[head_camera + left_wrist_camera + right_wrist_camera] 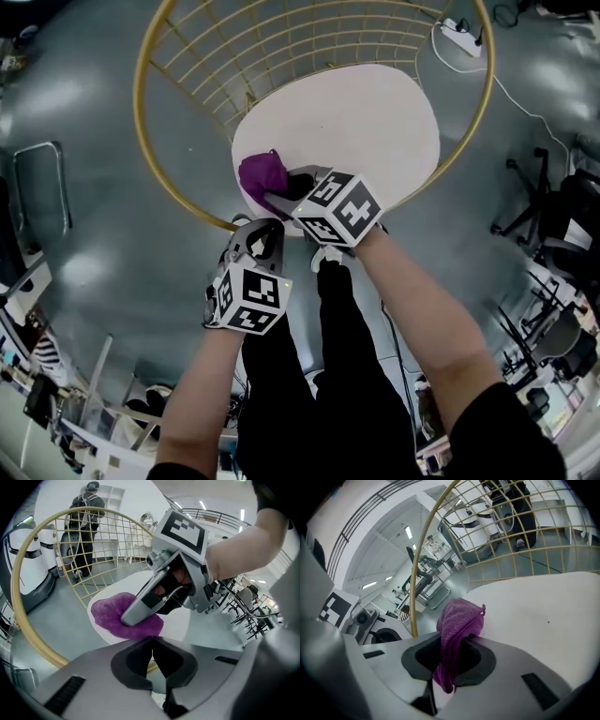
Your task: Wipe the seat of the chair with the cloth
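Note:
A purple cloth lies bunched on the near left edge of the chair's white round seat. My right gripper is shut on the cloth, which hangs down between its jaws and rests on the seat. My left gripper hovers just in front of the seat's near edge, jaws closed together with nothing between them. In the left gripper view the right gripper presses on the cloth.
A gold wire backrest and hoop ring the seat. A white power strip with its cable lies on the grey floor beyond. Office chairs stand at the right. A person stands behind the chair.

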Demonstrator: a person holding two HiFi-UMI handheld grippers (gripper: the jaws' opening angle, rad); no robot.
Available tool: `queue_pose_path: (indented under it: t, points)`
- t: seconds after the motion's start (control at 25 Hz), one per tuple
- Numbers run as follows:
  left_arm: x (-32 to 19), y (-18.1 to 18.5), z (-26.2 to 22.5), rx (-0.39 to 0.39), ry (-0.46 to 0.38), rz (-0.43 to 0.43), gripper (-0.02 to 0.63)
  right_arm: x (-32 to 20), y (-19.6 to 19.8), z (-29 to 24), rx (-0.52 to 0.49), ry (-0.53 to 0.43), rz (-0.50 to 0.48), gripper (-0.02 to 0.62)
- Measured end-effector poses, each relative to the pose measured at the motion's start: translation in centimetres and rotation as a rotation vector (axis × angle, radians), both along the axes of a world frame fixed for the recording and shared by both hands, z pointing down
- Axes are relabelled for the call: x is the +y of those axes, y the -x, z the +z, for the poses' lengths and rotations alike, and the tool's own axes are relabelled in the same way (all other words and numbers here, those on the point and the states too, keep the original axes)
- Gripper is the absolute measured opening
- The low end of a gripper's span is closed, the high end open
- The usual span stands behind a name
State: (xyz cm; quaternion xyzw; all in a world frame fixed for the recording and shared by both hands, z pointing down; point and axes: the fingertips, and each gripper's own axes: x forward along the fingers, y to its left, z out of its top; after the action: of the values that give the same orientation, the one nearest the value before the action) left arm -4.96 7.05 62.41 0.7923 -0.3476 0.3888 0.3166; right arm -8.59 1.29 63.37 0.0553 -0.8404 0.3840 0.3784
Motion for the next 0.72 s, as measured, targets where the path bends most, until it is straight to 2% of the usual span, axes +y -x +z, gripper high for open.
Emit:
queue_pose_path:
  t: [0.32, 0.72]
  points:
    - [0.8, 1.2, 0.3, -0.006, -0.001, 0.004, 0.018, -2.0, -1.4, 1.4, 0.076, -0.042, 0.061, 0.072]
    - [0.7, 1.1, 0.4, -0.021, 0.013, -0.004, 0.018, -5.4, -5.9, 2.1, 0.173, -0.124, 0.072, 0.074]
